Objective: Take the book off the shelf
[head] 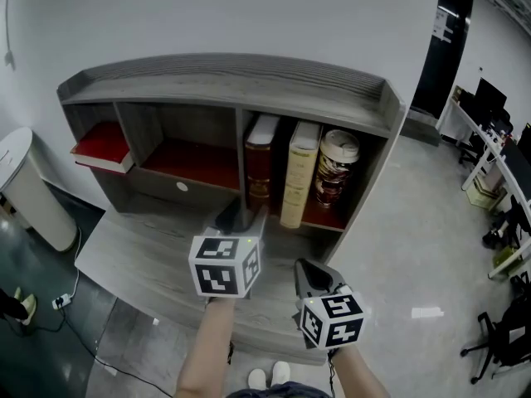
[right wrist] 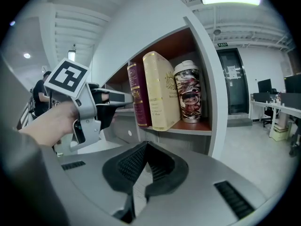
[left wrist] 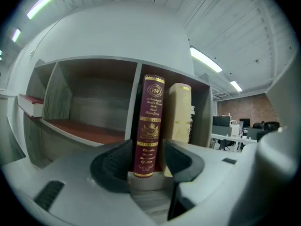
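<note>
Head view: a grey shelf point(head: 224, 73) stands on a desk point(head: 141, 247). In its right box the red book point(head: 259, 160) stands up straight at the left side, w/ a cream book point(head: 299, 172) next to it, then a tin point(head: 336, 168) w/ pictures on it. A flat red book point(head: 101, 148) lies in the far left box and sticks out a bit. The L tongs point(head: 241, 218) point at the bottom of the red book. The R tongs point(head: 311, 272) hang lower, to the right, well back from the shelf.

Left gripper view: the L tongs point(left wrist: 146, 160) are apart – the red book point(left wrist: 150, 126) shows right in the gap, still on the shelf. The pads do not press on it. The cream book point(left wrist: 179, 112) stands beside it.

Right gripper view: the R tongs point(right wrist: 146, 147) are together, nothing btw them. A hand point(right wrist: 47, 121) holds the L tongs point(right wrist: 115, 98), tips just by the red book point(right wrist: 138, 95). Cream book point(right wrist: 162, 91) leans a bit – tin point(right wrist: 189, 93) at the end.
</note>
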